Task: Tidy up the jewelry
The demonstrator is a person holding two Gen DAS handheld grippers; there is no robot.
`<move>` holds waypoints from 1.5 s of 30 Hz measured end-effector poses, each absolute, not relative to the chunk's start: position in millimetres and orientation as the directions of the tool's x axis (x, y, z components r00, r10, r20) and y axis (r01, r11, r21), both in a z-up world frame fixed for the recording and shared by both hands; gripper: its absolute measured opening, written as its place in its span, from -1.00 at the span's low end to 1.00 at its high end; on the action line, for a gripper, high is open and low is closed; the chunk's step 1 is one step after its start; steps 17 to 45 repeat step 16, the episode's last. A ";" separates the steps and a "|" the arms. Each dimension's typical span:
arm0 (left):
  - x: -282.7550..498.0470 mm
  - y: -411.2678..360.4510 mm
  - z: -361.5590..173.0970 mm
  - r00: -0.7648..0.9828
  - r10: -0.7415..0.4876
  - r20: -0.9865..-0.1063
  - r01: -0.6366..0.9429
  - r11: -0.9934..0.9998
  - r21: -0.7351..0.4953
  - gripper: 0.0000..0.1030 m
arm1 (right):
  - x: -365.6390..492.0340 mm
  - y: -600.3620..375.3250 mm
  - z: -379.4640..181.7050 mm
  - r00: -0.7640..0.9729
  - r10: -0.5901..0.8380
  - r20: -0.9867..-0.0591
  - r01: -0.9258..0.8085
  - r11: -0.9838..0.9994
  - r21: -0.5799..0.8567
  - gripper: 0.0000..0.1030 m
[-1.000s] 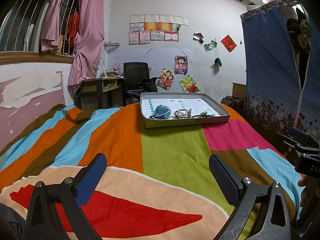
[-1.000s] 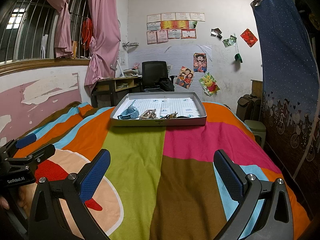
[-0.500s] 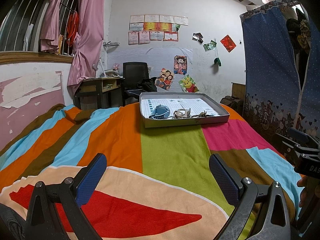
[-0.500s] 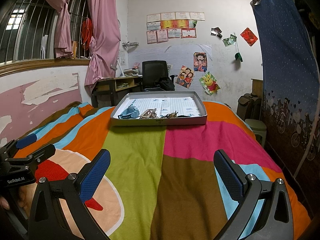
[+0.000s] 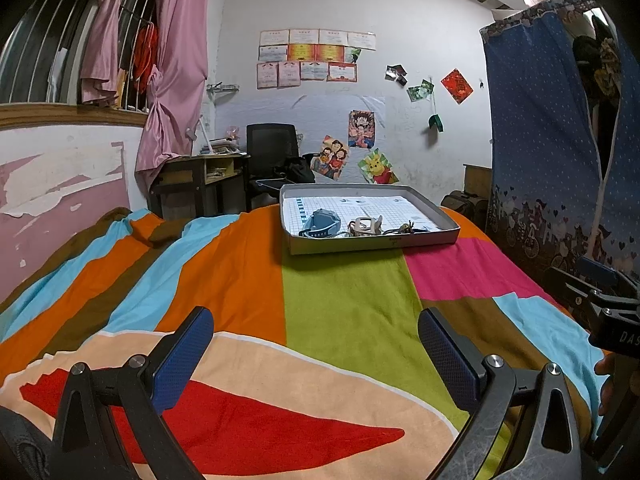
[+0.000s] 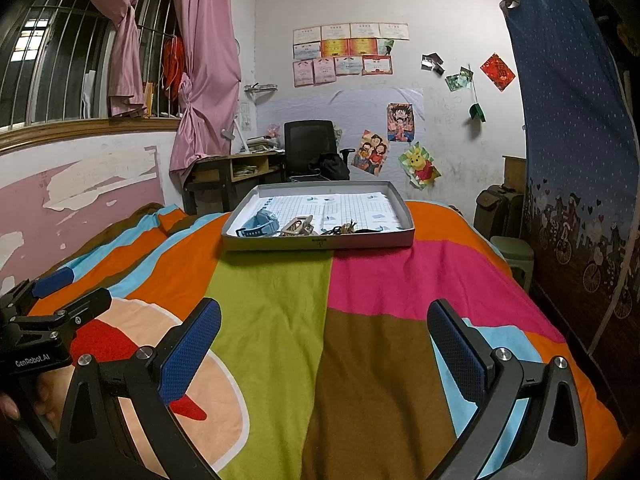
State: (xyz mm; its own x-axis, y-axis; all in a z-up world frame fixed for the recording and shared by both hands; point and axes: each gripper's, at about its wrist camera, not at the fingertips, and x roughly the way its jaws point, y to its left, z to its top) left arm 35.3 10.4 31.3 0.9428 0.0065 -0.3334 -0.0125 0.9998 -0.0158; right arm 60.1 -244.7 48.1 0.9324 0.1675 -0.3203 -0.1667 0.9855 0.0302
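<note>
Both your left tool [image 5: 316, 338] and right tool [image 6: 324, 330] gape empty over the near bed [image 6: 372, 280], while the blue watch [image 6: 260, 224] and other jewelry [image 6: 320, 227] sit bunched along the near edge of the far tray [image 6: 320, 242], which could be sorted or awaiting sorting.

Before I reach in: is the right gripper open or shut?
Open. The right gripper has its blue pads spread wide, with only bedspread between them.
</note>
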 end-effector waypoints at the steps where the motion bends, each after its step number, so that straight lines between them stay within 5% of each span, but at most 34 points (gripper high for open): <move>1: 35.6 10.5 31.3 0.942 0.007 -0.334 -0.013 1.000 -0.015 1.00 | 60.1 -244.8 48.1 0.932 0.168 -0.320 -0.167 0.986 0.030 0.97; 45: 41.0 17.0 29.3 0.944 0.021 -0.330 -0.029 0.999 -0.019 1.00 | 58.6 -243.3 47.7 0.931 0.168 -0.323 -0.166 0.986 0.033 0.97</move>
